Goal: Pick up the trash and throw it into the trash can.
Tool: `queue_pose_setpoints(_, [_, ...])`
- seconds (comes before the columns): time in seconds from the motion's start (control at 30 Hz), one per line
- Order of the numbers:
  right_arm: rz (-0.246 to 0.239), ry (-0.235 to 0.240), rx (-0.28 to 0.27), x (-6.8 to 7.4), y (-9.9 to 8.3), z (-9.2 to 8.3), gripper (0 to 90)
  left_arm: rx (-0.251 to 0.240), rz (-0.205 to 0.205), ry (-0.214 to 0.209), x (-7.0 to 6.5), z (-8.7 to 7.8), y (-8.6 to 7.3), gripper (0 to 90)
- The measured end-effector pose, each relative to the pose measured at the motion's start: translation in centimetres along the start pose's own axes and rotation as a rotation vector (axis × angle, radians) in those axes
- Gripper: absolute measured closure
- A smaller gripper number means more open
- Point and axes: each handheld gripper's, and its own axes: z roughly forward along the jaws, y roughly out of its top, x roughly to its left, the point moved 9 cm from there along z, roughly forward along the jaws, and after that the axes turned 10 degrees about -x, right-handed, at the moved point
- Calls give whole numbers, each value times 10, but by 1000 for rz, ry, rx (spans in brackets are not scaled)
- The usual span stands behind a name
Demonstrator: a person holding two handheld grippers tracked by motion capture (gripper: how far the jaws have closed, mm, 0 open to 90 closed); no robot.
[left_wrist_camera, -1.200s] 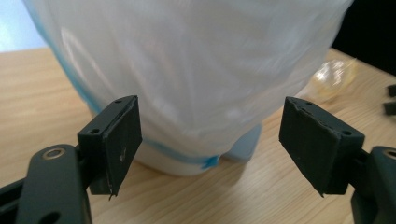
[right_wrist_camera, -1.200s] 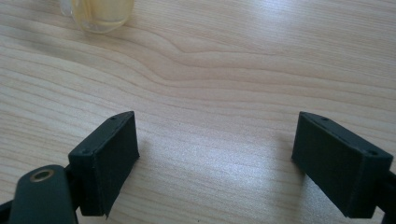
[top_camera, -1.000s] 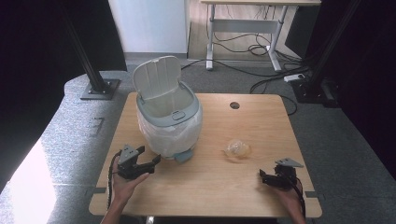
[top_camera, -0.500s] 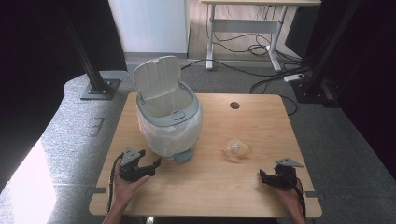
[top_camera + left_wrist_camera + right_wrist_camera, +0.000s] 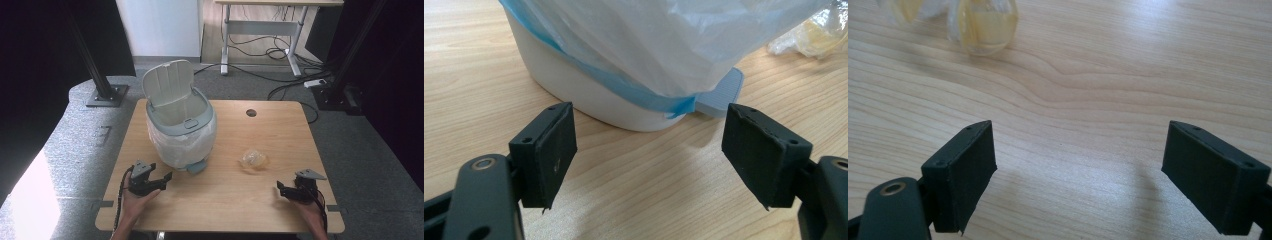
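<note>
Both grippers' fingers released, empty; crumpled wrapper [image 5: 253, 158] mid-table may slip or crush when right gripper [image 5: 291, 191] pinches; bin [image 5: 181, 125] lid open

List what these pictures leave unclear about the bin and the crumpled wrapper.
- Bin inside: high view, hidden by its front rim and the liner.
- Pedal: left gripper view, partly under the liner.
- Wrapper: right gripper view, blurred, cut by the top edge; contents unclear.

A lab-like recording space (black curtains [image 5: 45, 45]), with rig stands [image 5: 102, 92] and floor cables [image 5: 280, 52].
</note>
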Motion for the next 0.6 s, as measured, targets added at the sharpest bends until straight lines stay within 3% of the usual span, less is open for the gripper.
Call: queue_pose_setpoints(0.6, [-9, 69, -63, 26, 26, -6, 128, 24, 9, -10, -2, 4, -5, 217])
